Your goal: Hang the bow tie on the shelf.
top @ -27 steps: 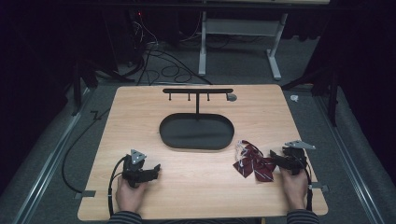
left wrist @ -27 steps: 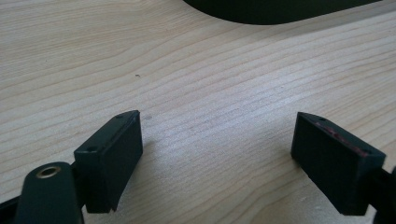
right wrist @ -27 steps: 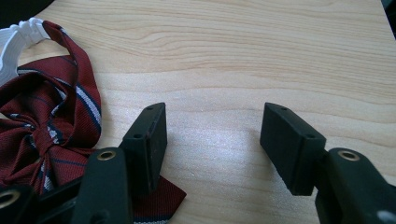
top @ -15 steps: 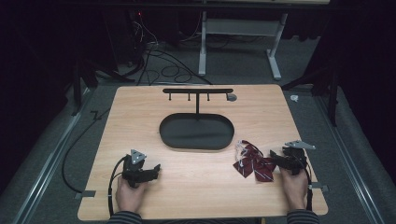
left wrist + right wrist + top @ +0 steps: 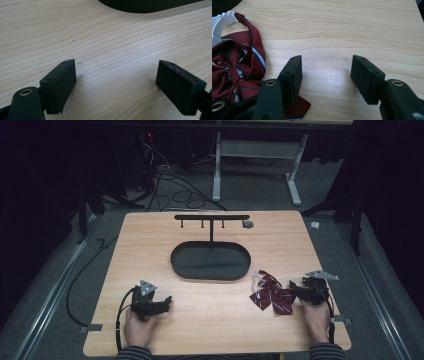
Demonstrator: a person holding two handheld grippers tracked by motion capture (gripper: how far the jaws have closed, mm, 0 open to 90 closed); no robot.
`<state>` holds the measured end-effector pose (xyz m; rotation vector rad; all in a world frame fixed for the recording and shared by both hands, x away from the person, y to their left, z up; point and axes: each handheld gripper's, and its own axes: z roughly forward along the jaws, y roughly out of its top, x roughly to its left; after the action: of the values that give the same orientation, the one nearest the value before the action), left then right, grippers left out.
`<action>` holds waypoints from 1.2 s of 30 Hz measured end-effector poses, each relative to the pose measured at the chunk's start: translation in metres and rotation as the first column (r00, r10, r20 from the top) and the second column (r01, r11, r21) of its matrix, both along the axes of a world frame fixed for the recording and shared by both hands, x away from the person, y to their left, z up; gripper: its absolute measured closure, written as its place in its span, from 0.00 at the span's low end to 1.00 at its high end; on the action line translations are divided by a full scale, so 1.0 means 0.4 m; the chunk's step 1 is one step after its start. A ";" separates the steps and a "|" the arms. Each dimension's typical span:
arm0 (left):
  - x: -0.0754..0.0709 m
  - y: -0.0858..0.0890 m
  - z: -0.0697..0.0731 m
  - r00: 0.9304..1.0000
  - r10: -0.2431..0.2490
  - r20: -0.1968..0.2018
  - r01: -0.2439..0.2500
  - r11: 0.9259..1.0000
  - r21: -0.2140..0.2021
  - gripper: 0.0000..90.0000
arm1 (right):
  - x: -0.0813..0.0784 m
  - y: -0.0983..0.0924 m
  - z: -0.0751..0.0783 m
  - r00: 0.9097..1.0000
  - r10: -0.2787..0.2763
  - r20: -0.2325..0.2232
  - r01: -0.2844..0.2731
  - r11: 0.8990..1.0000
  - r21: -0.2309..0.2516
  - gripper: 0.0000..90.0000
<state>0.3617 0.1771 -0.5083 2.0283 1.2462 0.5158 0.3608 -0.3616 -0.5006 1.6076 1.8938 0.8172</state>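
One wooden table (image 5: pixel 210 320) carried everything, and on it stood one black oval tray (image 5: pixel 210 261) with one T-shaped rack (image 5: pixel 211 218) rising at its far edge, its crossbar bearing three small pegs. One bow tie (image 5: pixel 272 295) lay on the bare wood, just beside the right gripper (image 5: pixel 296 291) and on the tray's side of it. Two grippers were held, one in each hand, both low over the table near its front edge. The left gripper (image 5: pixel 165 301) pointed toward the middle of the table, well apart from the bow tie; in its own view its two fingers (image 5: pixel 58 83) stood wide apart with only wood grain between them, gripping nothing, and the tray's dark rim showed ahead of them. In the right gripper view the two fingers (image 5: pixel 292 76) also stood wide apart with bare wood between them and held nothing; the bow tie (image 5: pixel 237 67) lay outside the left-hand finger, its lower corner tucked under that finger's base, though I could not tell whether cloth and finger touched. The bow tie was dark red with thin white and navy diagonal stripes, knotted at its centre, its wings crumpled, and one white plastic clip (image 5: pixel 222 21) sat at its far end on a narrow red strap.
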 end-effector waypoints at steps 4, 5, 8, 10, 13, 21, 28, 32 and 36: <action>0.000 0.000 0.000 1.000 0.000 0.000 0.000 1.000 0.000 0.19 | 0.000 0.000 0.000 1.000 -0.004 0.006 0.004 1.000 -0.001 0.52; 0.000 0.000 0.000 1.000 0.000 0.000 0.000 1.000 0.000 0.19 | 0.000 0.000 0.000 1.000 -0.003 0.004 0.003 1.000 -0.001 0.52; 0.000 0.000 0.000 1.000 0.000 -0.001 0.000 1.000 0.000 0.19 | 0.000 0.000 0.000 1.000 -0.001 0.007 0.001 1.000 0.008 0.54; 0.000 0.000 0.000 1.000 0.000 -0.001 0.000 1.000 0.000 0.19 | -0.001 0.000 0.003 1.000 0.001 0.016 -0.001 1.000 0.011 0.55; 0.000 0.000 0.000 1.000 0.000 0.001 0.000 1.000 0.000 0.19 | -0.003 0.001 0.009 1.000 0.006 0.025 -0.006 1.000 0.022 0.55; 0.000 0.000 0.000 1.000 -0.001 -0.001 0.001 1.000 0.000 0.19 | -0.010 0.003 0.037 0.999 0.023 0.044 -0.025 0.998 0.051 0.57; 0.000 0.000 0.000 1.000 0.001 0.001 -0.001 1.000 0.000 0.19 | -0.010 0.005 0.054 0.998 0.036 0.042 -0.039 0.995 0.087 0.60; 0.000 0.000 0.000 1.000 0.000 0.001 0.000 1.000 -0.001 0.19 | -0.007 0.018 0.066 0.998 0.061 0.036 -0.063 0.996 0.066 0.60; 0.000 0.000 0.000 1.000 0.001 0.001 -0.001 1.000 -0.001 0.19 | 0.000 0.025 0.076 0.996 0.080 0.041 -0.084 0.992 0.099 0.60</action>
<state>0.3617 0.1771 -0.5084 2.0267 1.2463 0.5166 0.3608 -0.3515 -0.4703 1.5710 1.9317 0.9845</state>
